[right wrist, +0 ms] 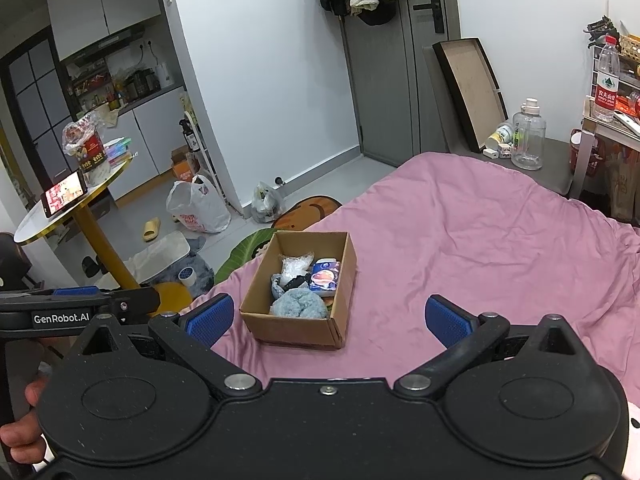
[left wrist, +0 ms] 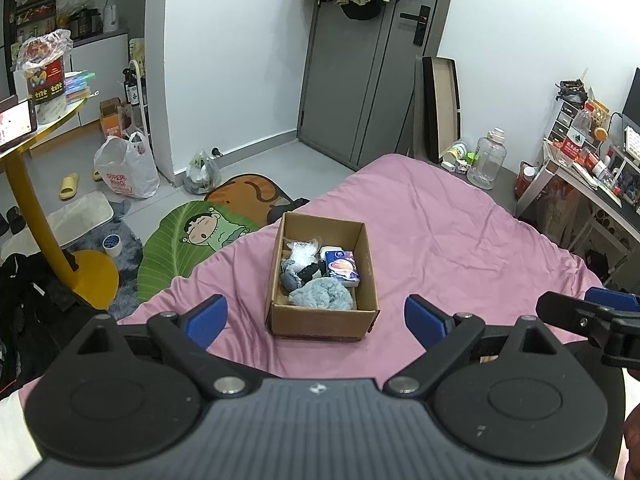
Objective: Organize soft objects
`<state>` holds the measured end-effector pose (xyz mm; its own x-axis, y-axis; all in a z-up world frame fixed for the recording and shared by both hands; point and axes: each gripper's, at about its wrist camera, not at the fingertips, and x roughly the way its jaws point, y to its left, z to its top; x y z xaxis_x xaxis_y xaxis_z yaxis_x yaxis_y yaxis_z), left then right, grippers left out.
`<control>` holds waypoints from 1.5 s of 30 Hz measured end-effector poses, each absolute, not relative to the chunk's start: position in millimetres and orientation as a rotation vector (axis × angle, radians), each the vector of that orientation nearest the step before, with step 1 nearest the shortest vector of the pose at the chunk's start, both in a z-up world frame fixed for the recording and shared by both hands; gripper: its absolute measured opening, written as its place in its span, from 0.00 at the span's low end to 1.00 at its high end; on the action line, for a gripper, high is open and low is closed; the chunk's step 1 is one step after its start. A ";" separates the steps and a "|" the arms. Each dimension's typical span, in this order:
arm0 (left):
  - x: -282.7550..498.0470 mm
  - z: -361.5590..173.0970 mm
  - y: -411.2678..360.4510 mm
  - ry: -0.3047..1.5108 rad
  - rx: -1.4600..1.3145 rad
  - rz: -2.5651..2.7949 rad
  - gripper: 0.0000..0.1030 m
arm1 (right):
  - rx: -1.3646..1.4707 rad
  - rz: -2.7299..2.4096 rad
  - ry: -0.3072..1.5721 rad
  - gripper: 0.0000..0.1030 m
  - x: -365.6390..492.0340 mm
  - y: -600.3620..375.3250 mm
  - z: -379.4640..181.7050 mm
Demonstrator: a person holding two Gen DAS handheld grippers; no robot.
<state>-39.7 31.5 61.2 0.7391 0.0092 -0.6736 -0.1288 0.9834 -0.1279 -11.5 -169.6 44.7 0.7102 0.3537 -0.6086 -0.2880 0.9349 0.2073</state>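
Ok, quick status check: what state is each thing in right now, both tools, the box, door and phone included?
Left tool: open, holding nothing.
Right tool: open, holding nothing.
Cardboard box: open-topped, upright on the pink bedspread, holding soft items.
Fluffy blue item: inside the box, at its near end.
Door: shut.
Phone: screen lit, propped on the round table.

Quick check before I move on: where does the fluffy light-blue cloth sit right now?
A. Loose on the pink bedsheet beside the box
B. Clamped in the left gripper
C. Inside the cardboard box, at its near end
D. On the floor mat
C: the fluffy light-blue cloth lies inside the cardboard box at the end nearest the cameras, while the left gripper and right gripper are both open and empty.
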 end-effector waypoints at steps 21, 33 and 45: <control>-43.9 65.0 29.7 0.724 -0.131 0.023 0.92 | 0.097 0.358 0.708 1.00 -9.4 -173.1 40.6; -44.8 62.6 26.9 0.728 -0.124 -0.002 0.92 | 0.099 0.353 0.713 1.00 -8.9 -173.9 39.5; -46.0 57.8 29.6 0.731 -0.140 0.007 0.92 | 0.103 0.343 0.730 1.00 -6.7 -176.5 33.1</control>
